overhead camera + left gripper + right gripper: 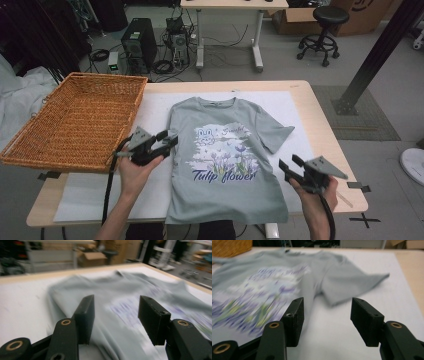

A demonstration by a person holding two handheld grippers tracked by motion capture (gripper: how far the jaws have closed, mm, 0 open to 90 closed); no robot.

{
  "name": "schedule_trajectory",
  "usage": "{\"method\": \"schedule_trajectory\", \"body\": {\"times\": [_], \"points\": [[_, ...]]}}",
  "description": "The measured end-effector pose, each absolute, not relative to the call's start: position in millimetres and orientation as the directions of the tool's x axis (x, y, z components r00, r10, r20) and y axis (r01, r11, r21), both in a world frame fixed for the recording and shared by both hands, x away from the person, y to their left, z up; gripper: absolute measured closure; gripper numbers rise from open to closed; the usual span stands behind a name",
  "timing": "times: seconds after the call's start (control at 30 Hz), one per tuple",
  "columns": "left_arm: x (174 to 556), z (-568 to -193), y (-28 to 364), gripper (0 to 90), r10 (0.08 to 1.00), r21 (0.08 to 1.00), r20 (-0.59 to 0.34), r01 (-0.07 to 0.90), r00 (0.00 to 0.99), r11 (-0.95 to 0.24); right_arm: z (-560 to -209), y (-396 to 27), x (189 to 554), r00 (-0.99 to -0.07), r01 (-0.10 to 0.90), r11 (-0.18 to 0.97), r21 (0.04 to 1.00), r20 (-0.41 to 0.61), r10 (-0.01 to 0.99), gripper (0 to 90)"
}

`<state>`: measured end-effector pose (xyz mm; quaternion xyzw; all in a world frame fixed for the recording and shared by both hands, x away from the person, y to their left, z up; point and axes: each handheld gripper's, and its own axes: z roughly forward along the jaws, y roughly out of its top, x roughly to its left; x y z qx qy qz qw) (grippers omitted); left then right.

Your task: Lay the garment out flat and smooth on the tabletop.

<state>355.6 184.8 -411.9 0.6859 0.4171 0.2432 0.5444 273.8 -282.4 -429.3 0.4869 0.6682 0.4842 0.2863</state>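
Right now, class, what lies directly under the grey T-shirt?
The T-shirt lies flat on a white mat that covers the wooden table. The mat shows around the shirt; whatever is beneath the fabric itself is hidden.

So the grey-green t-shirt [225, 165] is lying flat, front up, neck pointing to the far edge of the table, on a white sheet. Print on the chest is purple flowers with "Tulip flower" in dark lettering. Its sleeve on the right sticks out sideways, the other sleeve looks tucked in along the body. Hem reaches the near edge.
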Motion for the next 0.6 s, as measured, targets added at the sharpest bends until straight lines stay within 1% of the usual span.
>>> {"method": "schedule_trajectory", "body": {"times": [0.03, 0.07, 0.17, 0.3, 0.4, 0.43, 0.5, 0.6], "points": [[373, -405, 179, 48.4, 0.848, 0.946, -0.096, 0.313, 0.52, -0.085, -427, -281, 286, -0.349, 0.365, 0.045, 0.93, 0.092, 0.933, 44.6], [381, -403, 176, 49.8, 0.851, 0.944, -0.089, 0.316, 0.518, -0.094, -423, -279, 305, -0.334, 0.351, 0.043, 0.935, 0.082, 0.939, 44.3], [406, -396, 169, 50.1, 0.86, 0.941, -0.09, 0.326, 0.502, -0.092, -417, -276, 338, -0.318, 0.333, 0.031, 0.942, 0.082, 0.944, 44.5], [434, -396, 164, 50.4, 0.868, 0.928, -0.09, 0.357, 0.489, -0.104, -413, -275, 389, -0.299, 0.361, 0.036, 0.932, 0.078, 0.951, 45.0], [448, -404, 163, 50.4, 0.87, 0.919, -0.084, 0.376, 0.487, -0.122, -413, -271, 418, -0.288, 0.363, 0.041, 0.931, 0.07, 0.955, 45.2], [452, -406, 164, 50.5, 0.871, 0.914, -0.092, 0.387, 0.482, -0.117, -414, -269, 425, -0.291, 0.359, 0.031, 0.933, 0.08, 0.953, 44.8], [463, -411, 166, 50.5, 0.871, 0.913, -0.112, 0.396, 0.478, -0.099, -416, -263, 441, -0.312, 0.354, 0.048, 0.934, 0.07, 0.948, 42.8], [479, -416, 170, 50.4, 0.879, 0.906, -0.13, 0.414, 0.46, -0.083, -422, -252, 465, -0.341, 0.348, 0.042, 0.937, 0.085, 0.936, 42.9]]}}
